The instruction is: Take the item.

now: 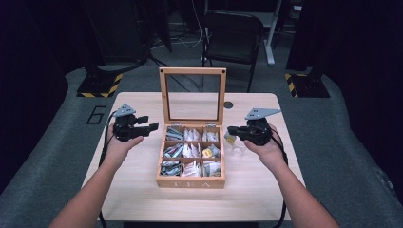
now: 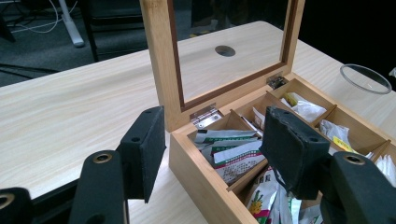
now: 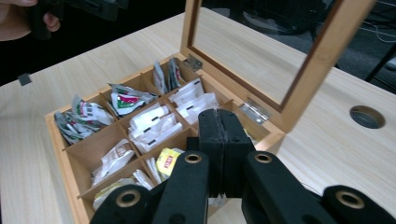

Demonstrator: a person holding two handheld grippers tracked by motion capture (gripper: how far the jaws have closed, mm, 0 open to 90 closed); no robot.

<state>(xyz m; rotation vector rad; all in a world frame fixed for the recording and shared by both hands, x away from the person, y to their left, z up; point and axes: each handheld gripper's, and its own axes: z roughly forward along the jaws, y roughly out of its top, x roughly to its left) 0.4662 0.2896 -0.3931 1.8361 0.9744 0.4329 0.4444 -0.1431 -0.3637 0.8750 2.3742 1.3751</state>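
Facing person, tea box (image 1: 190, 182) lid upright; left tongs (image 1: 153, 127) apart, right tongs (image 1: 231, 129) together.

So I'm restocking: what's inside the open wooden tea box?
The tea box has nine compartments of tea packets, white, green-printed and one yellow. Packets underneath are covered, so counts can't be told.

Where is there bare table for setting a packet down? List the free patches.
Free: the table strip between the tea box front and the near edge; the left side under the left gripper; the back strip behind the open lid, except the cable hole. Crowded: right of the box, where a clear cup stands by the right gripper.
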